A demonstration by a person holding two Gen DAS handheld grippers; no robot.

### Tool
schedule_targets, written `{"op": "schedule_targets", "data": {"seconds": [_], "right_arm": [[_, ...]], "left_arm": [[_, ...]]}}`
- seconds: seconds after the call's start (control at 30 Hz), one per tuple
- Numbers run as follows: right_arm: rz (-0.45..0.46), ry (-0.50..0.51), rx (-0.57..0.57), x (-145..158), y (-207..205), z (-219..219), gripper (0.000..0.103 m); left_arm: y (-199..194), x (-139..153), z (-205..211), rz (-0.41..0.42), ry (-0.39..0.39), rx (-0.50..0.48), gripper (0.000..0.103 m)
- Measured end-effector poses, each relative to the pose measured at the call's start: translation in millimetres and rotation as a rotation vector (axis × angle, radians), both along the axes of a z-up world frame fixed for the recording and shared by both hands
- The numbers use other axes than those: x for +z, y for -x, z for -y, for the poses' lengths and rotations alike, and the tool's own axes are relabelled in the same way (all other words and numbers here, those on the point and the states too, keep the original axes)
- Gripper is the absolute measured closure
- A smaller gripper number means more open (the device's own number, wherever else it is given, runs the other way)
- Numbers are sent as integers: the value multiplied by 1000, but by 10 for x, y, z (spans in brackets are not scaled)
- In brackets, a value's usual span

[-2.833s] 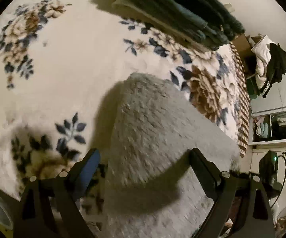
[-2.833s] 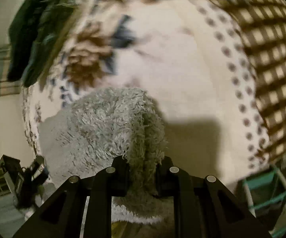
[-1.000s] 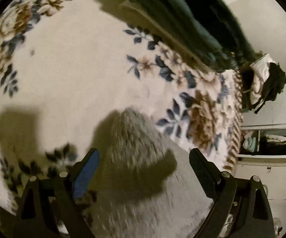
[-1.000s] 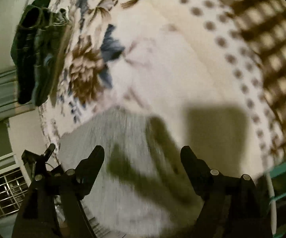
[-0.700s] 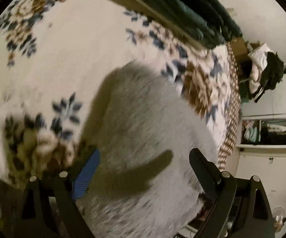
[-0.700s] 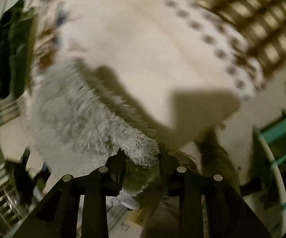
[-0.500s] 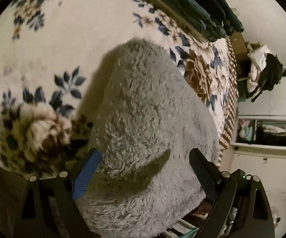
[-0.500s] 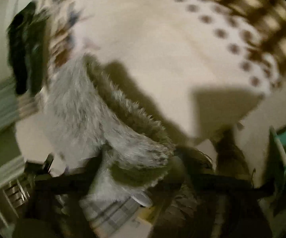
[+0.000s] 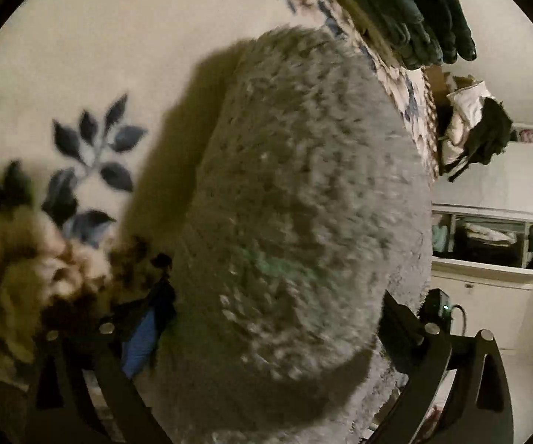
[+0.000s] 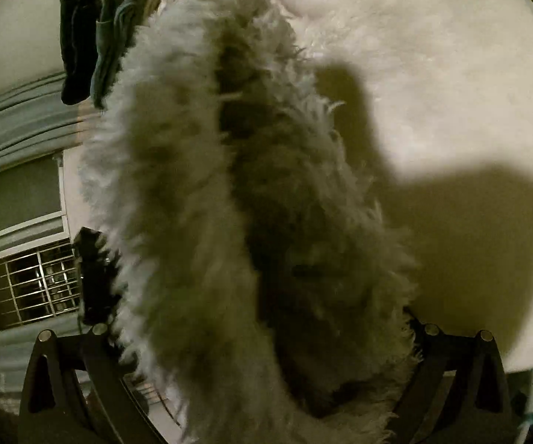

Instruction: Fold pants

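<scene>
The grey fluffy pants point(image 9: 296, 199) lie folded in a thick bundle on the floral blanket point(image 9: 81, 55). My left gripper point(image 9: 266, 329) is open, its fingers standing wide on either side of the near end of the bundle. In the right wrist view the same pants point(image 10: 229, 185) fill the middle as stacked layers with a dark fold line between them. My right gripper point(image 10: 262, 347) is open too, its fingers spread around the bundle's end, which hides the fingertips.
A stack of dark green folded clothes point(image 9: 414, 11) lies at the far side of the blanket, also in the right wrist view point(image 10: 92, 26). A cabinet point(image 9: 488, 229) and piled clothes point(image 9: 477, 129) stand beyond the bed. A barred window point(image 10: 29, 285) is at left.
My right gripper, shut on the pants' edge a moment ago, has opened and now straddles the bundle. Both grippers have moved in closer, so the pants fill more of each view.
</scene>
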State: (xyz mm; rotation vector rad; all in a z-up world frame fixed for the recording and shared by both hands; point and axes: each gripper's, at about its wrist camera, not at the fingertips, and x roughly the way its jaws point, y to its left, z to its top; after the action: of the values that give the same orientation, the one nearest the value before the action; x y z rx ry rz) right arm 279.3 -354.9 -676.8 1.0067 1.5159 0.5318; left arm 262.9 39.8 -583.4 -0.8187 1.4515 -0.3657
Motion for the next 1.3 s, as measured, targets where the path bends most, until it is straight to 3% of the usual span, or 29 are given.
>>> {"op": "schedule_targets", "data": {"seconds": [0.1,0.17,0.2,0.23,0.27,0.33,0.47,0.57,0.73,0.9,1.03,1.13,1.3], "right_arm": [[4,-29,-25,-30,-10,-24,0],[25,0,-45,16,9,-23,33],[32,31,-47,45,41,4,48],[43,49,-51,98,61,5,52],[52,65,-55,135,83,2,54],[67,86,-58,244,115,-18,58],[85,103,-59,544,224,-28,60],[95,93,-61,845,246,2,61],[148,81,-37,1635,174,52,61],[226,97,-34,2489,-259,95,61],[288,122,-59,2903,-774,97,61],[324,139,-96,3154,-1394,5,60],[345,152,-141,3135,-2372,-265,60]], "left_arm": [[51,-104,-46,-37,86,57,2],[78,-57,-46,-24,113,75,5],[94,15,-28,0,116,72,17],[109,82,-8,20,111,62,36],[132,191,6,50,105,58,47],[161,331,17,74,97,55,53],[173,710,68,101,79,36,55],[159,1186,79,128,66,24,55],[-92,1987,134,178,51,37,55],[-746,2754,106,255,82,83,55],[-1559,3123,-7,319,114,100,55],[-2258,3189,-59,345,127,99,55],[-3382,2971,-300,350,124,88,55]]}}
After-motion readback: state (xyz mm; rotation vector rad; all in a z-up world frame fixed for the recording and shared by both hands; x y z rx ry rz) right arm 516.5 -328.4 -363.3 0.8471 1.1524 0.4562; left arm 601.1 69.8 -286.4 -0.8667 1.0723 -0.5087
